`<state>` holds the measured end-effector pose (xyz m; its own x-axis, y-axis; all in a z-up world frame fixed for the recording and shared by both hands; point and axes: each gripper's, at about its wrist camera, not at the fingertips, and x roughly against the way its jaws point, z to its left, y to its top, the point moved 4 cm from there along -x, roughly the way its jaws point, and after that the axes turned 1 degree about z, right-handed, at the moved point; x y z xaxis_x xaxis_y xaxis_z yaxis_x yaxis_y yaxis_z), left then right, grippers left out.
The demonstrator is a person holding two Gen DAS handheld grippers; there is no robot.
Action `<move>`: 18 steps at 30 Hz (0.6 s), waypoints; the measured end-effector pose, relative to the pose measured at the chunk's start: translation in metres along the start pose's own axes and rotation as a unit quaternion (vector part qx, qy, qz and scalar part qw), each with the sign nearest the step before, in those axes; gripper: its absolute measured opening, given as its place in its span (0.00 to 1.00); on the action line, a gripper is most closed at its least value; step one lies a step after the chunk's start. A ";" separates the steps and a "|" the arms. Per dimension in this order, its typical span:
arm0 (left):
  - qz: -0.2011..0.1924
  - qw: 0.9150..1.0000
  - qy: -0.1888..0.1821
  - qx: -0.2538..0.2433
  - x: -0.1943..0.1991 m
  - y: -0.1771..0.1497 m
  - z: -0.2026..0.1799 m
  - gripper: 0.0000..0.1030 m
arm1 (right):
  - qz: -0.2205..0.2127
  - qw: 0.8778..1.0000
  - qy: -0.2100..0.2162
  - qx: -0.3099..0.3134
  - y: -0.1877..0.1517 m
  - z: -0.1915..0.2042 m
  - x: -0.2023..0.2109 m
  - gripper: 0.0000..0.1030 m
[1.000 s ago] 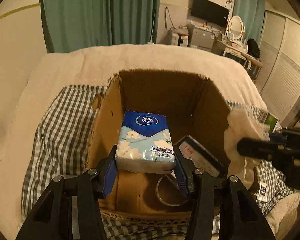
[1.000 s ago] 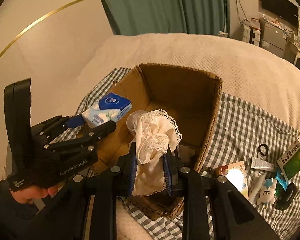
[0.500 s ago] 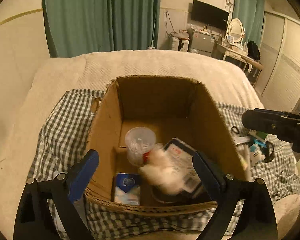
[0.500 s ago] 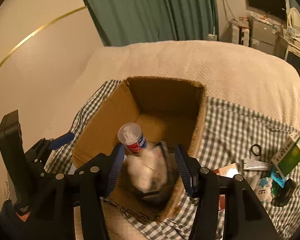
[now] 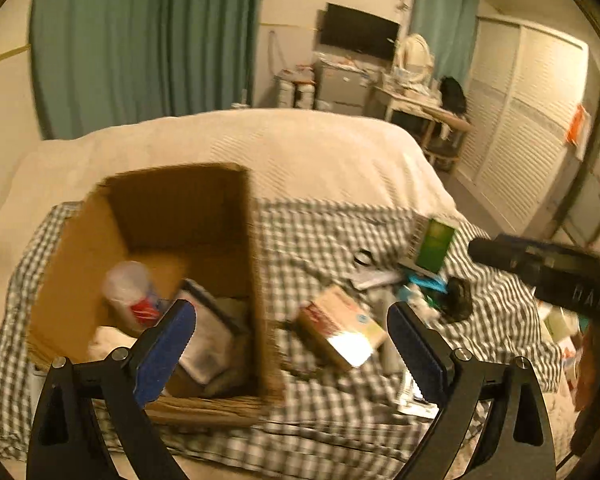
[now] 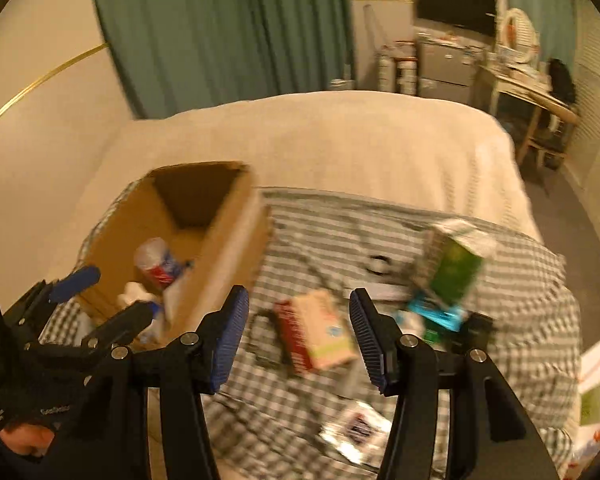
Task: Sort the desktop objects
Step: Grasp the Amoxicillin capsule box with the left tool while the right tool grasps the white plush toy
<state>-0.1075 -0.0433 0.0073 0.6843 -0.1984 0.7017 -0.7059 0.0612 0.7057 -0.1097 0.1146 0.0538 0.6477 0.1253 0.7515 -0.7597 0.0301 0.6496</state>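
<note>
On the left sits the open brown cardboard box, with a clear plastic cup with a red label inside. The left gripper is spread wide, nothing in it. Right gripper is parted, empty, above the red-and-cream carton on the checked cloth.

Home bedroom — bed, curtains, television

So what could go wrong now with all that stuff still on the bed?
Both tongs, left and right, frame the same red-and-cream box, so they might bump. The standing green box could tip if nudged. The blanket is rumpled, so small things could slide.
</note>
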 end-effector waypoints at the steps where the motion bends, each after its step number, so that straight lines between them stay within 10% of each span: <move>1: 0.007 1.000 0.000 -0.004 -0.005 -0.004 -0.010 0.96 | -0.001 1.000 -0.007 -0.010 -0.003 -0.012 0.004 0.51; 18: 0.096 0.995 0.030 -0.011 -0.123 -0.059 -0.091 0.96 | 0.033 0.995 -0.031 -0.089 -0.073 -0.122 -0.003 0.50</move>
<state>-0.1329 0.0660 -0.1116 0.5473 -0.1221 0.8280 -0.8211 0.1131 0.5594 -0.0633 0.2335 -0.0096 0.5941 0.0718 0.8012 -0.7955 0.1999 0.5720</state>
